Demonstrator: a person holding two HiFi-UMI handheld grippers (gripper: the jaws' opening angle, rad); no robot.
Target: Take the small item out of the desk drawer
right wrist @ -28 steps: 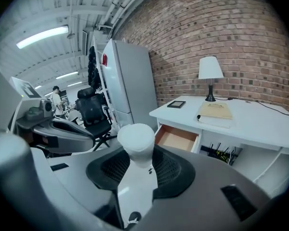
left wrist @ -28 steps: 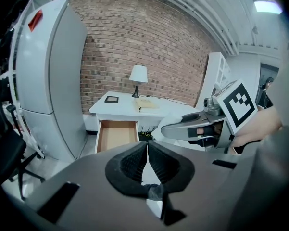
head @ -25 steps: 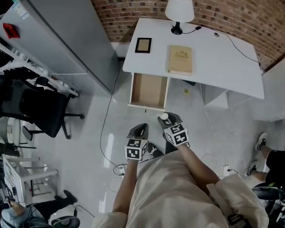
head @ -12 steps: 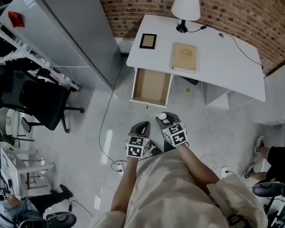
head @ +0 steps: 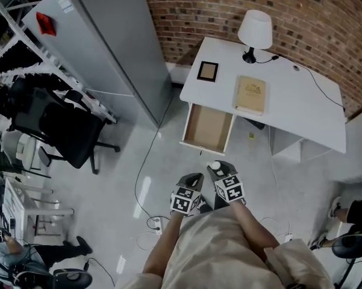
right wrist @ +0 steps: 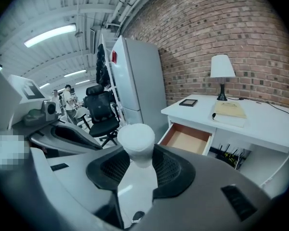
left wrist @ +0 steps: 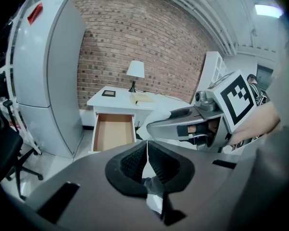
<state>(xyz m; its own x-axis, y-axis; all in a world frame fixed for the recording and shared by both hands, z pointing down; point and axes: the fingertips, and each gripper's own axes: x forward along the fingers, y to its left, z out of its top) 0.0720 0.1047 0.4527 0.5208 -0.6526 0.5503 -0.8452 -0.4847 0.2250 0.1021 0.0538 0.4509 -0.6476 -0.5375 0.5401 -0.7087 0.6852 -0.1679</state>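
A small white item (right wrist: 136, 145) with a rounded cap stands upright between the jaws of my right gripper (right wrist: 137, 166), which is shut on it. From the head view the item (head: 214, 165) shows at that gripper's tip (head: 216, 168), over the floor just in front of the open drawer (head: 208, 127). The drawer's brown inside (right wrist: 186, 139) looks bare. My left gripper (left wrist: 146, 150) is shut with nothing in it, its ribbed pads meeting. It hangs beside the right one (left wrist: 175, 118), slightly nearer to my body (head: 194, 179).
The white desk (head: 289, 104) against the brick wall carries a lamp (head: 255, 32), a tan book (head: 251, 95) and a small picture frame (head: 207, 71). A grey cabinet (head: 108, 47) stands left of it, with a black office chair (head: 63, 131) further left. Cables lie on the floor (head: 146, 179).
The head view has swung, so the desk and both grippers sit lower and further right in it. The right gripper keeps the white item; the left stays shut.
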